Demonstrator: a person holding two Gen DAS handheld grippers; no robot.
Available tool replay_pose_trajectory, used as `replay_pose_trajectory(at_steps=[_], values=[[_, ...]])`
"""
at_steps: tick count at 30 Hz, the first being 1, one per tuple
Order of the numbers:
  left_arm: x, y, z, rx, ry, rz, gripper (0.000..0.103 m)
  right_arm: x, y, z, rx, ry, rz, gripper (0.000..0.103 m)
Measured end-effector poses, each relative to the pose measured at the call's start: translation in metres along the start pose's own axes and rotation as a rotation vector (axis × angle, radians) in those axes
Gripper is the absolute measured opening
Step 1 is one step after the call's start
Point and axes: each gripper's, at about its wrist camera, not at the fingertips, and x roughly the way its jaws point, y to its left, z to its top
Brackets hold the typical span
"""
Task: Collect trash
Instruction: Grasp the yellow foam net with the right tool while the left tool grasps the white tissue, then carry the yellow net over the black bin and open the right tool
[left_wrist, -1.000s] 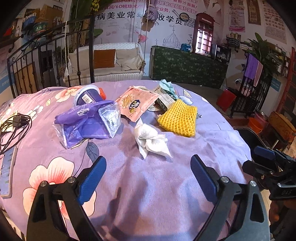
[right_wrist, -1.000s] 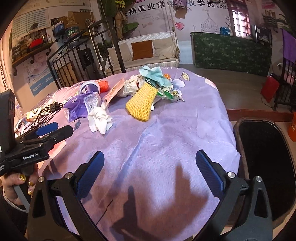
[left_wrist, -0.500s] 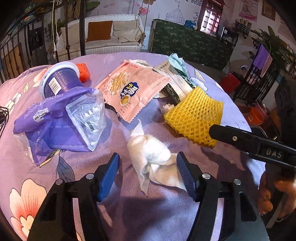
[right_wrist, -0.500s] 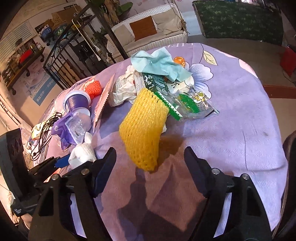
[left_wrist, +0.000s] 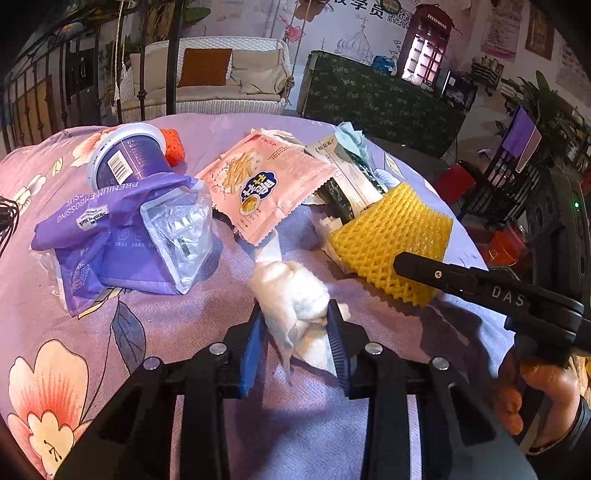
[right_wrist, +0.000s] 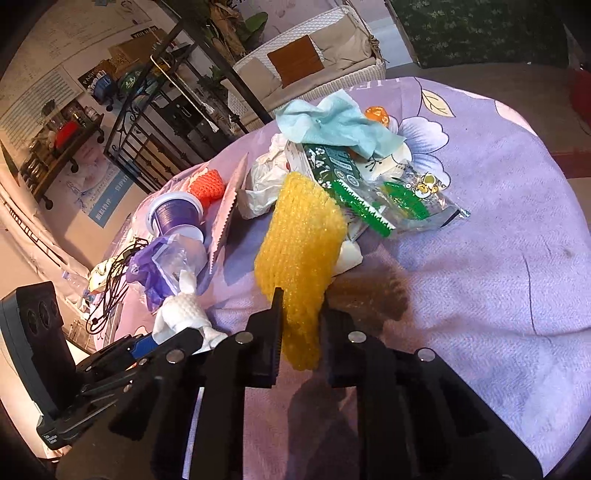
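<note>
trash pickup: left gripper (left_wrist: 295, 325) clamped on tissue wad (left_wrist: 291, 295), right gripper (right_wrist: 300, 314) clamped on yellow foam net (right_wrist: 299, 240), likely for binning together.

White wicker sofa (left_wrist: 207, 88) with orange cushion (left_wrist: 204, 67), black iron railing (right_wrist: 173, 110), green hedge panel (left_wrist: 380, 99), red phone booth (left_wrist: 424, 48), wall posters, dim warm light.

left tool (left_wrist: 295, 325) and right tool (right_wrist: 299, 314) both clamped, level.
</note>
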Motion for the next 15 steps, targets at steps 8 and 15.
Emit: replay_pose_trajectory(at_steps=[8, 15], values=[[-0.038, -0.017, -0.013, 0.041, -0.106, 0.001, 0.032, -0.047, 0.01, -0.021, -0.042, -0.101, -0.022, 0.018], [-0.055, -0.044, -0.03, 0.077, -0.141, -0.037, 0.032, -0.091, 0.007, -0.046, -0.082, -0.19, -0.109, 0.018]])
